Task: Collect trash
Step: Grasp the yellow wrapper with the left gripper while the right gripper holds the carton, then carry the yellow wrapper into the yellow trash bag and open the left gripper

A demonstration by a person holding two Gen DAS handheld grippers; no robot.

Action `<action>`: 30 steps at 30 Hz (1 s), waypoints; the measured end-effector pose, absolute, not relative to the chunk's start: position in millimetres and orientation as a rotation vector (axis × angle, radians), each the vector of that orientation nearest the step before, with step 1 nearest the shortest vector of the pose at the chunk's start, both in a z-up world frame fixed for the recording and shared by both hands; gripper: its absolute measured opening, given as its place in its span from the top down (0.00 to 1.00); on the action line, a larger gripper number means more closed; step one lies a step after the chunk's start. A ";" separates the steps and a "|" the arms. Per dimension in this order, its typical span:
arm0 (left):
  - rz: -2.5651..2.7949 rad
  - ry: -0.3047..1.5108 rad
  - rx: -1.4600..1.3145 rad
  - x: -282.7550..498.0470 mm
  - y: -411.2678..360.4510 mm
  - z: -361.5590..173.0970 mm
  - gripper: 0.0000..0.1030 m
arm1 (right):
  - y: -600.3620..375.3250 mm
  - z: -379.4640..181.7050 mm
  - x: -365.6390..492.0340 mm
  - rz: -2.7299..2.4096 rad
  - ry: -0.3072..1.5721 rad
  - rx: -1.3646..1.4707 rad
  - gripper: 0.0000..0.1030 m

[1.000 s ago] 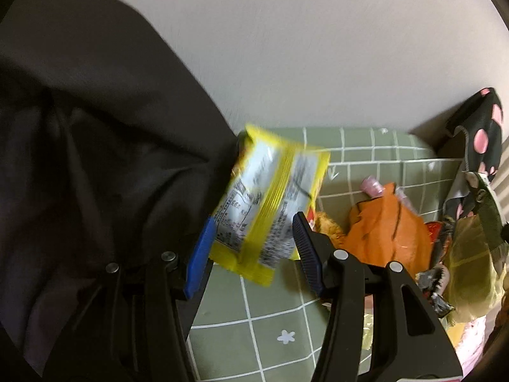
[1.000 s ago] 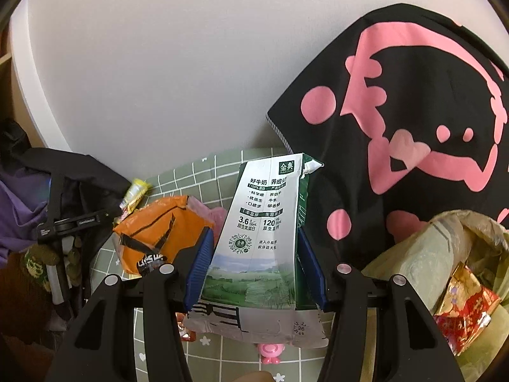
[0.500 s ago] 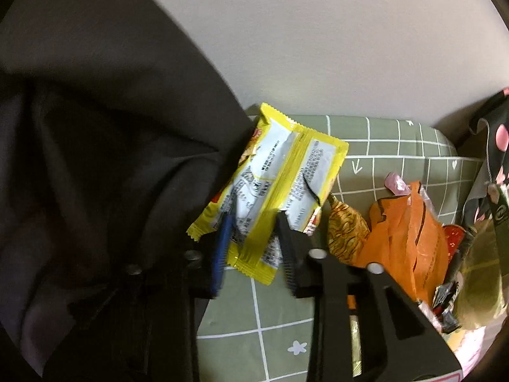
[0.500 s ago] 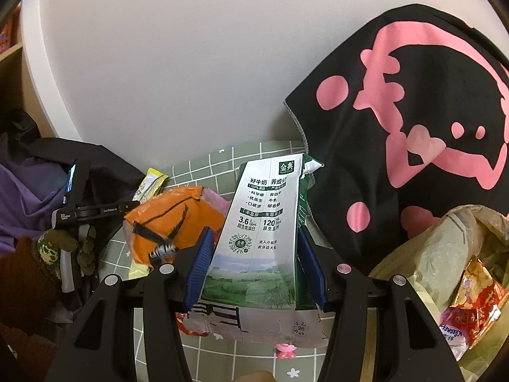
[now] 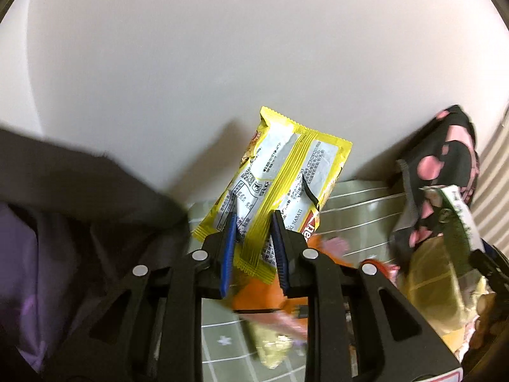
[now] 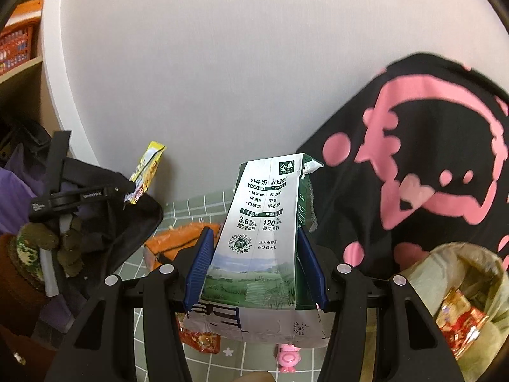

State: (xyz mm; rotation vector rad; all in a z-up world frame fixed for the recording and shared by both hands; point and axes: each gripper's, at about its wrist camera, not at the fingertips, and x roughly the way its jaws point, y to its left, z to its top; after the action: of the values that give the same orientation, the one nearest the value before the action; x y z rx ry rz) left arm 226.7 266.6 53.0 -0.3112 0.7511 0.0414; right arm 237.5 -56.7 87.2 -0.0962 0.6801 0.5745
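My left gripper (image 5: 253,219) is shut on a yellow snack wrapper (image 5: 280,175) and holds it up above the green checked cloth (image 5: 359,210). The wrapper also shows in the right wrist view (image 6: 146,172), held by the left gripper (image 6: 128,189). My right gripper (image 6: 254,254) is shut on a white and green milk carton (image 6: 261,229), upright above the cloth. A trash bag (image 6: 458,273) with wrappers inside sits open at lower right; it also shows in the left wrist view (image 5: 435,273).
An orange wrapper (image 6: 178,242), a red wrapper (image 6: 200,339) and a pink toy (image 6: 288,356) lie on the cloth. A black garment with pink print (image 6: 429,191) hangs right. Dark clothing (image 5: 63,222) lies left. A white wall (image 6: 222,63) stands behind.
My left gripper has closed on the yellow wrapper and lifted it off the cloth. My right gripper has risen a little with the milk carton.
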 end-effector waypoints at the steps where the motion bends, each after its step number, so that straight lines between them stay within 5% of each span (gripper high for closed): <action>1: 0.027 0.740 -0.300 227.5 259.0 62.1 0.79 | -58.7 92.2 236.4 0.566 0.664 -0.100 0.51; 11: -0.191 0.655 -0.169 223.8 151.9 123.7 0.78 | -104.5 136.6 216.9 0.439 0.540 -0.092 0.51; 30: -0.679 0.704 0.042 232.9 -60.0 117.1 0.77 | -271.2 151.0 156.2 0.031 0.499 0.024 0.51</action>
State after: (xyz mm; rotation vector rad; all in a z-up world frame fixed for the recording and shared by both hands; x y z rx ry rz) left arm 232.9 -60.0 117.1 0.0420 0.7035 -0.6786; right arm 156.2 -271.2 151.0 0.0239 0.4988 0.0306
